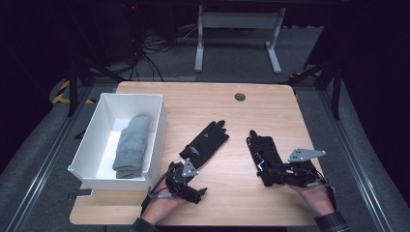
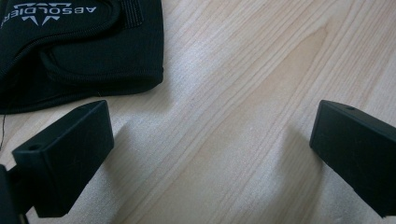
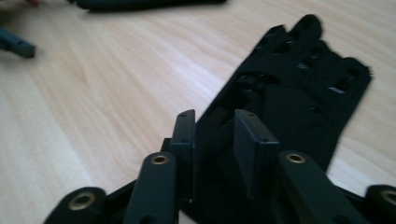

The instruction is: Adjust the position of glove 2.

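Note:
Two black gloves lie flat on the wooden table [image 1: 227, 205]. The left glove [image 1: 205, 142] [image 2: 84, 51] carries white lettering near its cuff. My left gripper [image 1: 187, 181] [image 2: 210, 114] stands open just below that cuff, its jaws wide apart over bare wood, touching nothing. The right glove [image 1: 261, 147] [image 3: 299, 84] lies fingers away from me. My right gripper [image 1: 267, 175] [image 3: 215, 121] sits low over its cuff end, jaws a little apart. Black fabric shows in the gap and the pads do not press on it.
A white box [image 1: 157, 128] stands at the table's left and holds a folded grey fabric item [image 1: 131, 145]. A round grommet [image 1: 240, 96] sits near the far edge. Bare wood lies between the two gloves. Beyond the table are cables and desk legs.

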A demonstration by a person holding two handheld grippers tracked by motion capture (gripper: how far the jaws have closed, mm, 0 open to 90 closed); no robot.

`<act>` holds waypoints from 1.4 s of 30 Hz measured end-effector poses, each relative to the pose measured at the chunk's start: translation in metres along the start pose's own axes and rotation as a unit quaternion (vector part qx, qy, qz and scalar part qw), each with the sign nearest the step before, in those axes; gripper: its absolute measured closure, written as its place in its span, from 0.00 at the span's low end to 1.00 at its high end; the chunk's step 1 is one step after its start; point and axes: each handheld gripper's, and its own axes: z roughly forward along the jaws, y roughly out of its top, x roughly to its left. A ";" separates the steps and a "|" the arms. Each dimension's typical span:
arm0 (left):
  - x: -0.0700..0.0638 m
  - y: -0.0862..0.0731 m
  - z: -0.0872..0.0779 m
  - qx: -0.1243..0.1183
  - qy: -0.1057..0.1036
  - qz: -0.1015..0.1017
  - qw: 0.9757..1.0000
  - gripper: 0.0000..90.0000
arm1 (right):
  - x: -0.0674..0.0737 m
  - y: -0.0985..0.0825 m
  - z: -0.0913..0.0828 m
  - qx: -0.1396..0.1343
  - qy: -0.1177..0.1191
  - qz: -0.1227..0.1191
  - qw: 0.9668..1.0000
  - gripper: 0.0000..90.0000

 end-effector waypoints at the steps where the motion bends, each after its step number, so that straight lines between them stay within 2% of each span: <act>1: 0.000 0.000 0.000 0.000 0.000 0.000 1.000 0.00 | -0.002 0.001 0.000 0.001 -0.007 0.002 1.000 0.77; 3: 0.000 0.000 0.000 0.000 0.000 0.000 1.000 0.00 | -0.011 0.003 0.002 0.002 -0.025 0.010 1.000 0.74; 5: 0.000 0.000 0.000 -0.001 0.000 0.001 1.000 0.00 | -0.025 0.007 0.007 0.008 -0.040 0.024 0.999 0.72; 6: 0.000 0.000 0.000 0.000 0.000 0.000 1.000 0.00 | -0.025 0.007 0.007 0.008 -0.040 0.024 0.999 0.72; 7: 0.000 0.000 0.000 0.000 0.000 0.000 1.000 0.00 | -0.040 0.010 0.015 0.018 -0.054 0.035 0.998 0.72; 8: 0.000 0.000 0.000 0.000 0.000 0.000 1.000 0.00 | -0.040 0.010 0.015 0.018 -0.054 0.035 0.998 0.72; 9: 0.000 0.000 0.000 0.000 0.000 0.000 1.000 0.00 | -0.048 0.011 0.021 0.023 -0.054 0.038 0.998 0.75; 11: 0.000 0.000 0.000 0.000 0.000 0.000 1.000 0.00 | -0.053 0.011 0.027 0.030 -0.051 0.036 0.998 0.81; 15: 0.000 0.000 0.000 0.000 0.000 0.000 1.000 0.00 | -0.056 0.010 0.039 0.045 -0.038 0.023 0.998 0.94; 17: 0.000 0.000 0.000 0.000 0.000 0.000 1.000 0.00 | -0.054 0.009 0.044 0.055 -0.034 0.013 0.998 1.00; 20: 0.000 0.000 0.000 0.000 0.000 0.000 1.000 0.00 | -0.051 0.009 0.044 0.056 -0.034 0.008 0.998 1.00; 24: 0.000 0.000 0.000 0.000 0.000 0.000 1.000 0.00 | -0.043 0.006 0.042 0.058 -0.021 -0.002 0.998 1.00; 31: 0.000 0.000 0.000 0.000 0.000 0.000 1.000 0.00 | -0.014 -0.001 0.037 0.064 0.009 -0.036 0.997 1.00; 36: 0.000 0.000 0.000 0.000 0.000 0.000 1.000 0.00 | 0.001 -0.003 0.036 0.067 0.025 -0.054 0.996 1.00; 42: 0.000 0.000 0.000 0.000 0.000 0.000 1.000 0.00 | 0.025 -0.007 0.035 0.070 0.051 -0.077 0.993 1.00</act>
